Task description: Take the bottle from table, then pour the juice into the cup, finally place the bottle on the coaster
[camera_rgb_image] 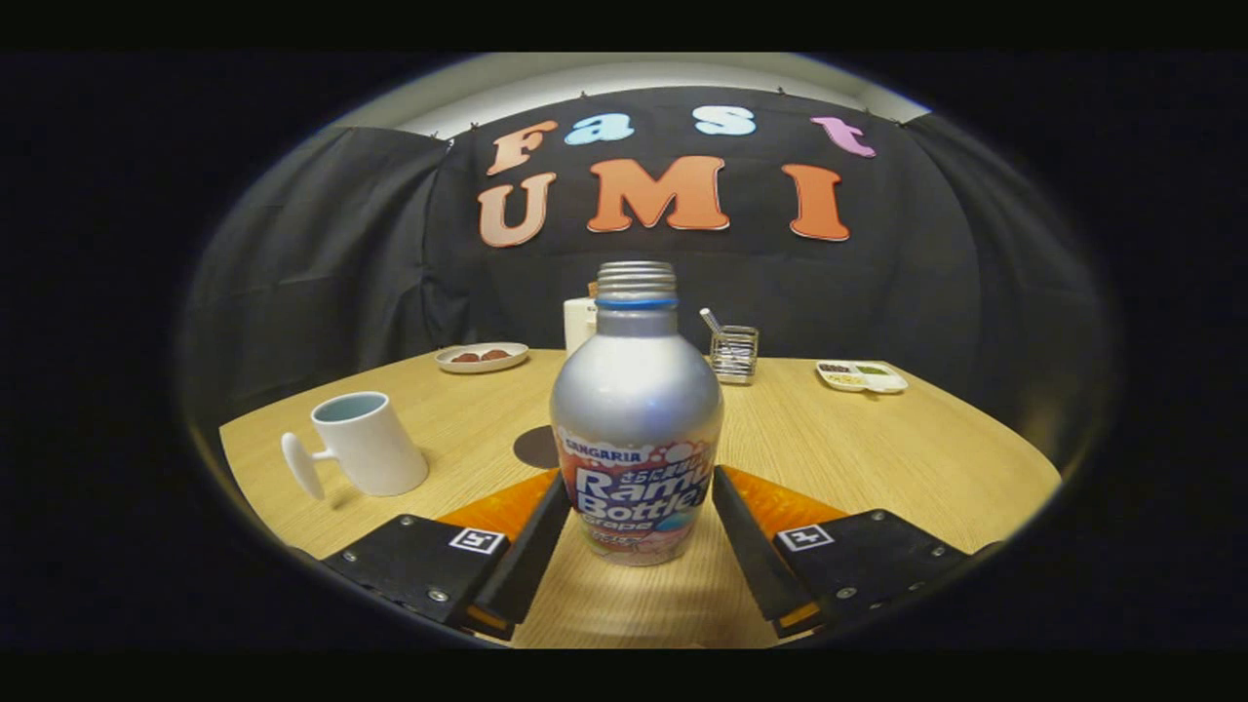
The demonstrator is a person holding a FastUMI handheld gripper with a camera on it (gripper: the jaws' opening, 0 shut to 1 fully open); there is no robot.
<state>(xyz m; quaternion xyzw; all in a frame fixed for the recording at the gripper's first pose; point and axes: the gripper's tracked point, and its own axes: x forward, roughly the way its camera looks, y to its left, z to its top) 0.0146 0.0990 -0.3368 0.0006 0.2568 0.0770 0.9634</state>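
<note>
While the round wooden table [877, 458] carries everything, you are at the very start of the job: nothing is lifted, nothing poured, nothing parked. All three steps lie ahead of you, as far as this view tells.

Your gripper [639, 507] brackets the silver aluminium bottle [636, 409], which stands upright on the table between the fingers at twelve o'clock. The jaws look spread, each finger just beside the bottle's lower label; I cannot tell whether either one touches it, so treat it as not yet gripped. The bottle has no cap on, its threaded neck bare; its contents are hidden by the metal wall.

At about ten o'clock from the bottle sits the white mug [366, 444], well apart, handle pointing away from the bottle. Its inside looks empty from this angle, though the bottom is out of sight.

Just behind the bottle at eleven o'clock lies a dark round coaster [534, 447], partly hidden, with nothing on it.

Farther back: a small plate [482, 358] with reddish pieces, a wire holder [733, 353] with utensils, a divided dish [862, 376] with small portions.
</note>
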